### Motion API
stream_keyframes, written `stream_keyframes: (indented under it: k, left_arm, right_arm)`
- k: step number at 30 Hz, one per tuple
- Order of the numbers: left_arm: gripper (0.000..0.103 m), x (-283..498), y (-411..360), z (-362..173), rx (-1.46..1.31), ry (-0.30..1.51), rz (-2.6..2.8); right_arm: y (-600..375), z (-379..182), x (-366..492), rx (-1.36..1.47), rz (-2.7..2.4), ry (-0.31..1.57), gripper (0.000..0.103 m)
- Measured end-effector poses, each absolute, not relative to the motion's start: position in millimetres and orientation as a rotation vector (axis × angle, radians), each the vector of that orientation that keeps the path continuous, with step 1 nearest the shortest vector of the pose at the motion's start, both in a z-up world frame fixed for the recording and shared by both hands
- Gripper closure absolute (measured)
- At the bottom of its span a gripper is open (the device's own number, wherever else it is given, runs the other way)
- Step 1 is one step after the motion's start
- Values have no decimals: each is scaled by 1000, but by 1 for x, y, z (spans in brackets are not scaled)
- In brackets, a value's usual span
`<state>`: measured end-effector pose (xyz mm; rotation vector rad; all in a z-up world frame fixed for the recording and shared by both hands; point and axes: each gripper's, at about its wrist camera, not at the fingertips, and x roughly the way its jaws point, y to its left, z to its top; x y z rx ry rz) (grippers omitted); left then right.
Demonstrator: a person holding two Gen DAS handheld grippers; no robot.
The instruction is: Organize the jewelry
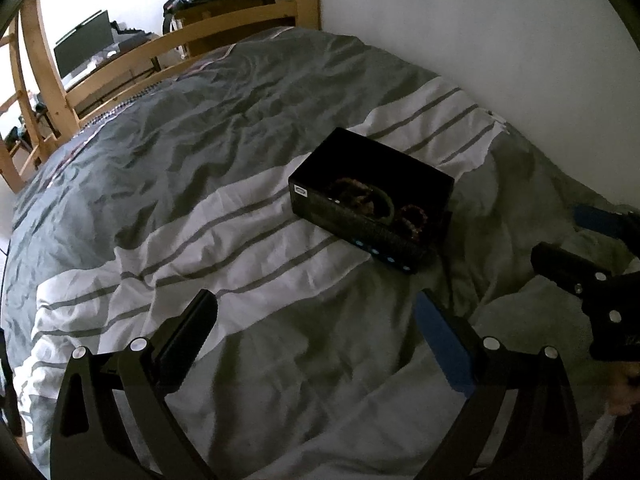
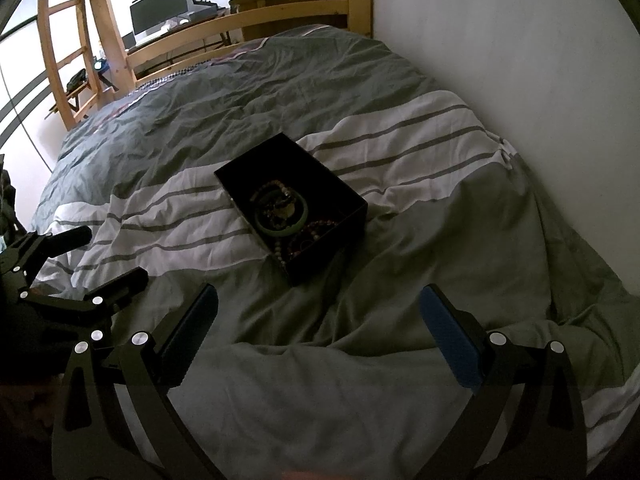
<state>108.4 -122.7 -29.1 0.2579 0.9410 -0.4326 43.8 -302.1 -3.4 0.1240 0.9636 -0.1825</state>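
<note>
A black open box (image 1: 370,196) (image 2: 292,204) sits on the striped duvet. Inside lie a green bangle (image 2: 282,220) (image 1: 386,202), a beaded bracelet (image 2: 276,194) and reddish bead strands (image 2: 312,236) (image 1: 412,220). My left gripper (image 1: 316,304) is open and empty, hovering above the duvet short of the box; it also shows at the left edge of the right wrist view (image 2: 108,256). My right gripper (image 2: 318,300) is open and empty, short of the box; it also shows at the right edge of the left wrist view (image 1: 560,232).
The grey and white striped duvet (image 2: 400,140) covers the bed. A white wall (image 2: 520,60) runs along the right. A wooden bed rail (image 2: 280,16) stands at the far end, with a desk and monitor (image 2: 158,8) behind it.
</note>
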Motion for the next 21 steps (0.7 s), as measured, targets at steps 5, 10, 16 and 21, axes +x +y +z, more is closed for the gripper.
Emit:
stream_keyframes:
  k: [5,10,16,21]
  left_arm:
    - [6,110,-122,-31,253,957,-435]
    - [6,110,-122,-31,258,958,-439]
    - [6,110,-122,-32,256,962,-448]
    - [6,109,-122,-31,256,970,-453]
  right_arm:
    - [-301,-4,46,126,-182,967,4]
    - [-302,-3,46,128,-180,967,4]
    - [-304,-4,46,131,-180,967,4]
    - [-304,-4,46,131,-178,967,4]
